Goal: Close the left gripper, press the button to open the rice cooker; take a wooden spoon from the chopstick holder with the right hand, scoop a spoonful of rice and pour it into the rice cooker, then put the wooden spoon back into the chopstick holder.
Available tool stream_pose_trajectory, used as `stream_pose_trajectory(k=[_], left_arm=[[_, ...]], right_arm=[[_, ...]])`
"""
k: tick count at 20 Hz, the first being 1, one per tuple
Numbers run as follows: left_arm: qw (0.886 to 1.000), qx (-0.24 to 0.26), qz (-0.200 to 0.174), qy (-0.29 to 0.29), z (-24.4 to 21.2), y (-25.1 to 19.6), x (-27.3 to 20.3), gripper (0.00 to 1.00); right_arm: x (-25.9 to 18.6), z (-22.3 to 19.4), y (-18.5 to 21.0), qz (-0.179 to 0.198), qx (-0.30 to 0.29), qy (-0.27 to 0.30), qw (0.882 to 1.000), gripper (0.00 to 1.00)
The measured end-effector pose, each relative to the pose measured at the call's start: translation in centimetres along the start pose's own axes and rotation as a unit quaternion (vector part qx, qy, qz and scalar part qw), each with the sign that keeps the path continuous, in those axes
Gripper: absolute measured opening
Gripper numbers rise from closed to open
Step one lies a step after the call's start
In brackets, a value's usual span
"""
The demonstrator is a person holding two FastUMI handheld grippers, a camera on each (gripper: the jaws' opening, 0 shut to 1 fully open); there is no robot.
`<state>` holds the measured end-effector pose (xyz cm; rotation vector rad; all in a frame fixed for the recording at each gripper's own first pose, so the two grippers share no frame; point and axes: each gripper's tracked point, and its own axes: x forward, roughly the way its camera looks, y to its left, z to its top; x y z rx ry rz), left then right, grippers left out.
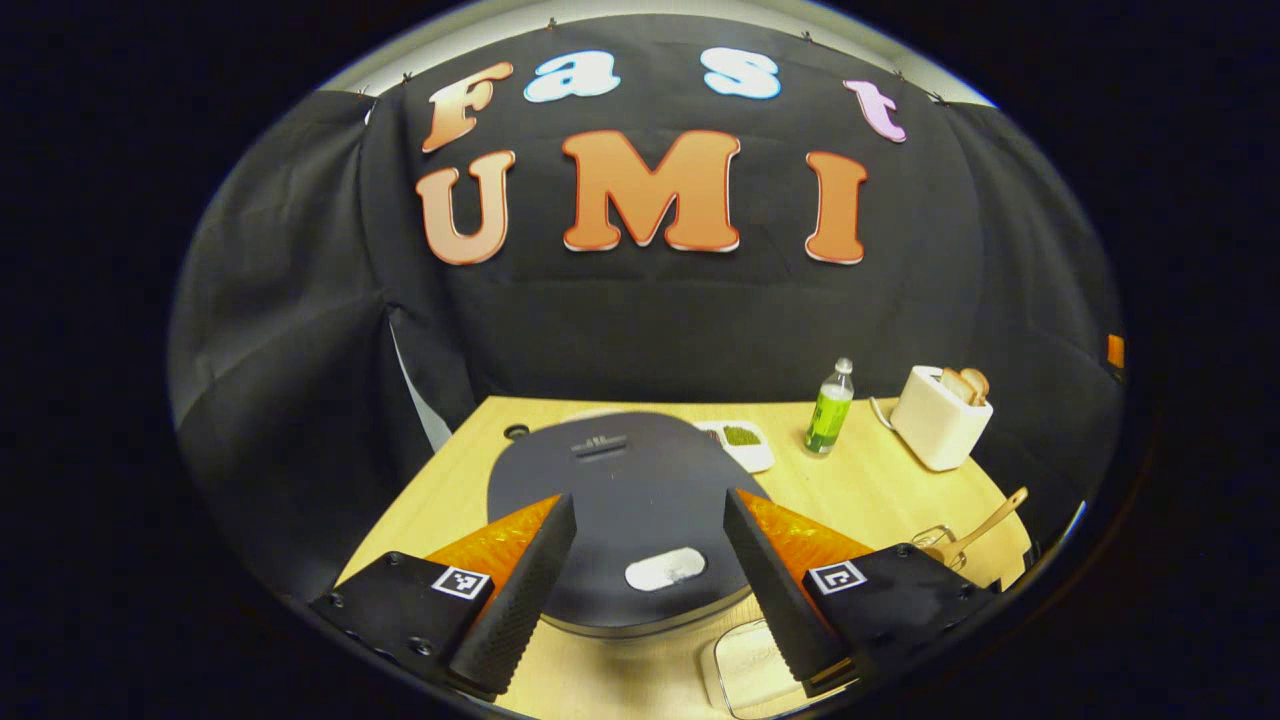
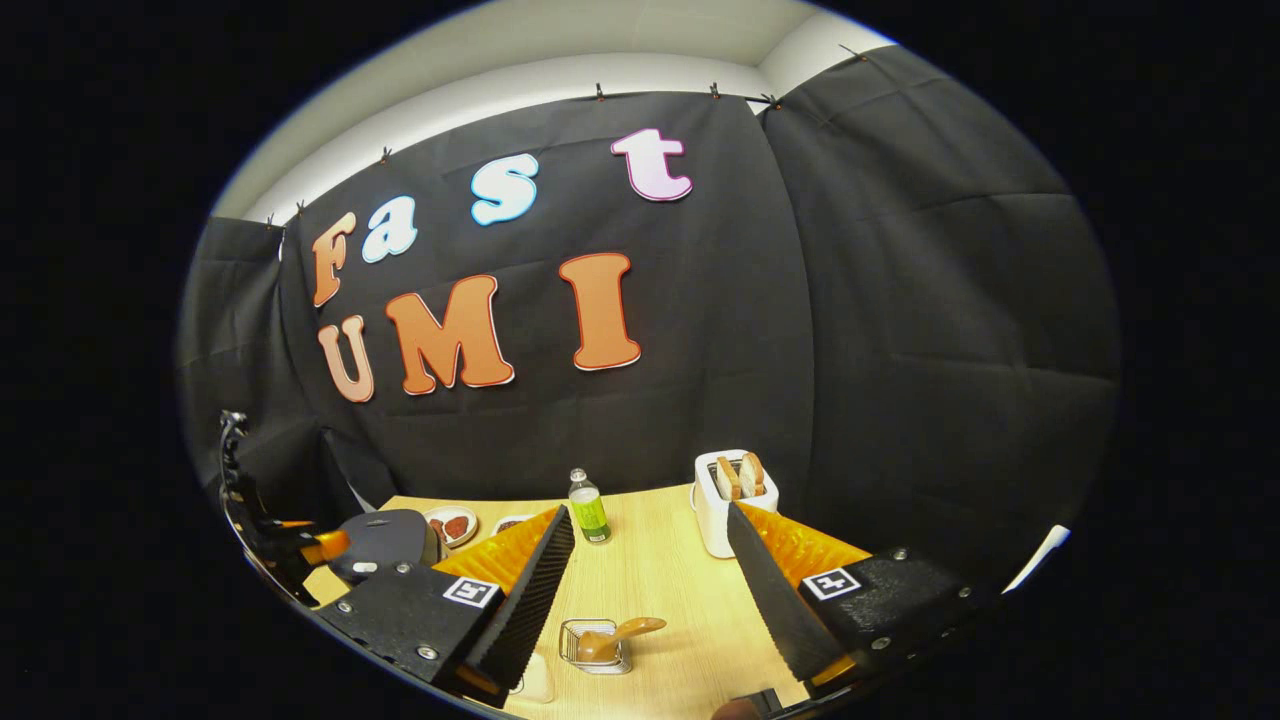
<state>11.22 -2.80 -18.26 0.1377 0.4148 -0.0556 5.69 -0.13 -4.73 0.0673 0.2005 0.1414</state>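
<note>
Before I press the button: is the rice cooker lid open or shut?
Shut. In the left gripper view the rice cooker lid lies flat, its button between the open left gripper fingers.

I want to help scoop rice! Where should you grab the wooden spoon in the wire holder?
Grab the light wooden spoon by its handle, which sticks out up and to the right of the small wire chopstick holder. Bring the open right hand-held gripper down from above, since the bowl end sits inside the holder.
</note>
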Motion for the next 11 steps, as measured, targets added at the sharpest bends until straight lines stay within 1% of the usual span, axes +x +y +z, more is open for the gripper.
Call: stream_pose_trajectory(k=[3,6,7,8,10,11], left_arm=[[0.999,-0.011,0.003,-0.05,5.5,1.3,-3.2,0.99],[0.994,-0.012,0.016,-0.11,11.5,2.9,-7.1,0.99],[0.992,-0.015,0.019,-0.127,13.2,3.3,-8.4,0.94],[0.99,-0.019,0.018,-0.14,14.6,3.5,-9.7,0.94],[0.986,-0.029,0.013,-0.164,16.7,3.8,-11.8,1.0],[0.983,-0.032,0.01,-0.178,18.0,4.0,-12.9,1.0]], right_arm=[[0.0,1.0,0.0,-0.004,-0.017,-0.013,1.0,0.94],[-0.2,1.9,0.1,-0.006,-0.035,-0.025,0.999,0.95],[-0.3,2.1,0.3,-0.006,-0.039,-0.027,0.999,0.95],[-0.3,2.3,0.5,-0.005,-0.041,-0.029,0.999,0.95],[-0.4,2.7,1.0,0.0,-0.044,-0.032,0.998,0.95],[-0.4,2.8,1.1,0.001,-0.047,-0.034,0.998,0.95]])
